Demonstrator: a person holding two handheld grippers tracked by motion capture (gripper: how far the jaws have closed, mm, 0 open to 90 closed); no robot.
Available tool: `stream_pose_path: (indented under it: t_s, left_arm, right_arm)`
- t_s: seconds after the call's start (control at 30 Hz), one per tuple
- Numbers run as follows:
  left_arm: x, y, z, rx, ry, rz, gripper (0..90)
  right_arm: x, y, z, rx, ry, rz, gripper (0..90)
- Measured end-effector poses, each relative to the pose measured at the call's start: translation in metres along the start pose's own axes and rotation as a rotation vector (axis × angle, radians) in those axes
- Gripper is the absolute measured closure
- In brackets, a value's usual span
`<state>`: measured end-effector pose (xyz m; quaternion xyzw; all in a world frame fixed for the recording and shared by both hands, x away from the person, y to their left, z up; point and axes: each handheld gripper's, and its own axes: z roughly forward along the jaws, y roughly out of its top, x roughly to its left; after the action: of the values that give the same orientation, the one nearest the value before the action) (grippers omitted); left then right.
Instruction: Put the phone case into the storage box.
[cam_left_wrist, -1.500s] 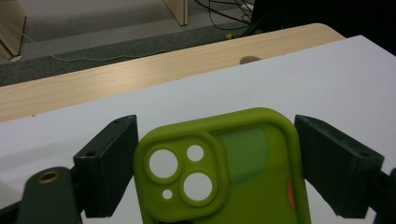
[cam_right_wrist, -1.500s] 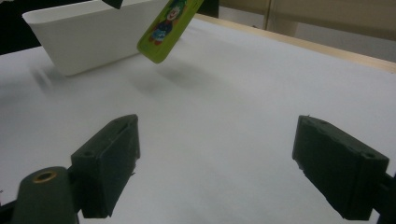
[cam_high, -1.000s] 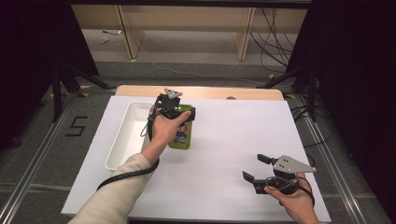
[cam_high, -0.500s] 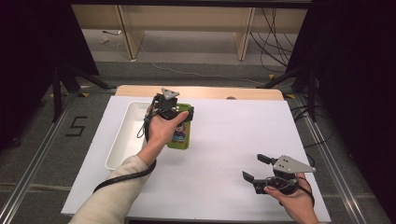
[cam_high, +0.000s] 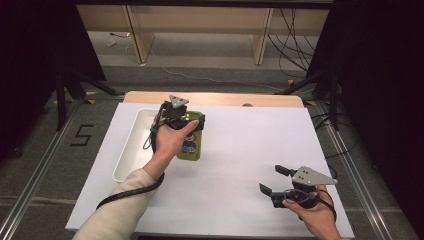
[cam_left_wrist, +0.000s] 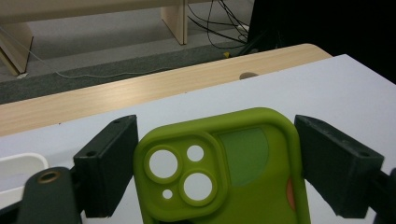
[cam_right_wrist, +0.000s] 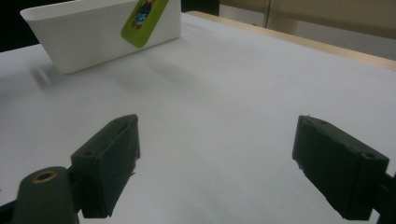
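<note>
The left gripper (cam_high: 179, 120) is holding a green phone case (cam_left_wrist: 224, 172) between its jaws, which are pressing on the case's two long edges, at about ten o'clock on the white tabletop (cam_high: 250, 150), just beside the white tray (cam_high: 131, 150). A cartoon figure is showing on the case; no writing is readable. On the floor at nine o'clock, a "5" (cam_high: 82, 135) is marked. The right gripper (cam_high: 278, 181) is resting at five o'clock, jaws wide apart and empty.
</note>
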<state>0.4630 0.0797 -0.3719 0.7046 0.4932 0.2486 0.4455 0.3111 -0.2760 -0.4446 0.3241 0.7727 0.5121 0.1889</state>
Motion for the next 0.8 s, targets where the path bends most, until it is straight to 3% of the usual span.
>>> stream_pose_path:
  t_s: [0.8]
  left_arm:
    - [0.004,-0.001,-0.013,-0.027,-0.001,0.023,16.3]
  right_arm:
    - [0.000,0.000,0.000,0.002,-0.001,-0.002,15.9]
